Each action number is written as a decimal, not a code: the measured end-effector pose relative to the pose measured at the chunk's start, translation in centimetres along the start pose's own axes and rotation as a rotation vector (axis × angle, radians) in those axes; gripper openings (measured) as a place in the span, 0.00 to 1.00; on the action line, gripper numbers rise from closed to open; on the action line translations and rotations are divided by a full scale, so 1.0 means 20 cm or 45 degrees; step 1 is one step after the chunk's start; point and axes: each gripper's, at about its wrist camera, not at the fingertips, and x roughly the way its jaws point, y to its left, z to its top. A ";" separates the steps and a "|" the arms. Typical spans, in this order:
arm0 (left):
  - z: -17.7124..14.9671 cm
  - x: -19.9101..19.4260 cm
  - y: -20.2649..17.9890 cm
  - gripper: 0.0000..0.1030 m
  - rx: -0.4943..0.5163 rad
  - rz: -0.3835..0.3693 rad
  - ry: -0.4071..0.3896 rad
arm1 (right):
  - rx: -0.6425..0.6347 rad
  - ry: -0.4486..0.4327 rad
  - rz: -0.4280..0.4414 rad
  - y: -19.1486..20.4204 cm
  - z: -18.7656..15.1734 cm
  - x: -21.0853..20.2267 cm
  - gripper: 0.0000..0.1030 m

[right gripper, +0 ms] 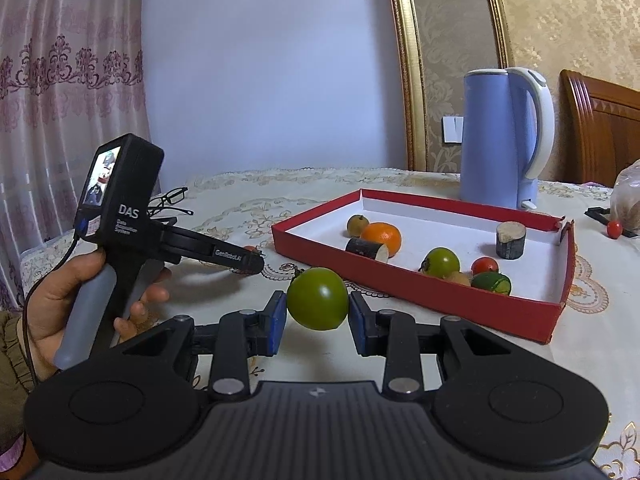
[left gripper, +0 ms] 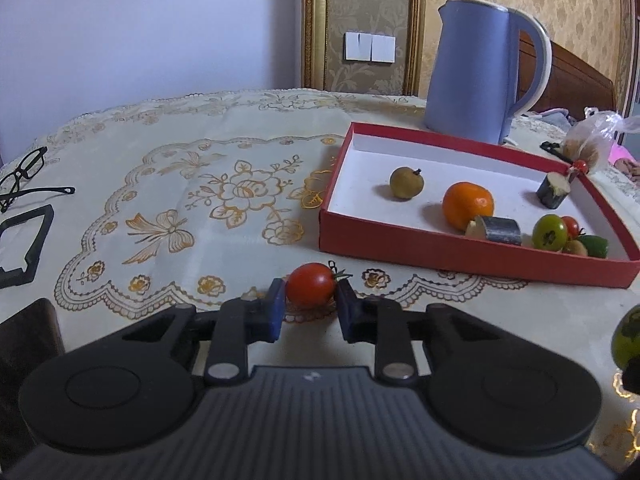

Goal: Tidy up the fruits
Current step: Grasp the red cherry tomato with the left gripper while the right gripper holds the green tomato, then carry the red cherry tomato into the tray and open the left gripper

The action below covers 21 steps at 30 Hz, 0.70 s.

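we are pinching a red cherry tomato between the blue pads of our left gripper, down on the embroidered tablecloth near the table's front edge, just short of the red box. our right gripper is squeezing a green tomato, holding it clear of the cloth before the box's near wall. inside the box are lying an orange, a longan, two sugarcane pieces and small tomatoes in its near right corner. a blue kettle is standing behind the box.
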 end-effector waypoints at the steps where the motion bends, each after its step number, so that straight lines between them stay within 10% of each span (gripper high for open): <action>1: 0.00 -0.01 0.00 0.24 0.003 0.002 -0.008 | 0.001 -0.001 0.000 0.00 0.00 0.00 0.32; 21: 0.28 -0.18 -0.33 0.24 0.185 -0.058 -0.177 | 0.043 -0.047 -0.043 -0.07 -0.02 -0.11 0.32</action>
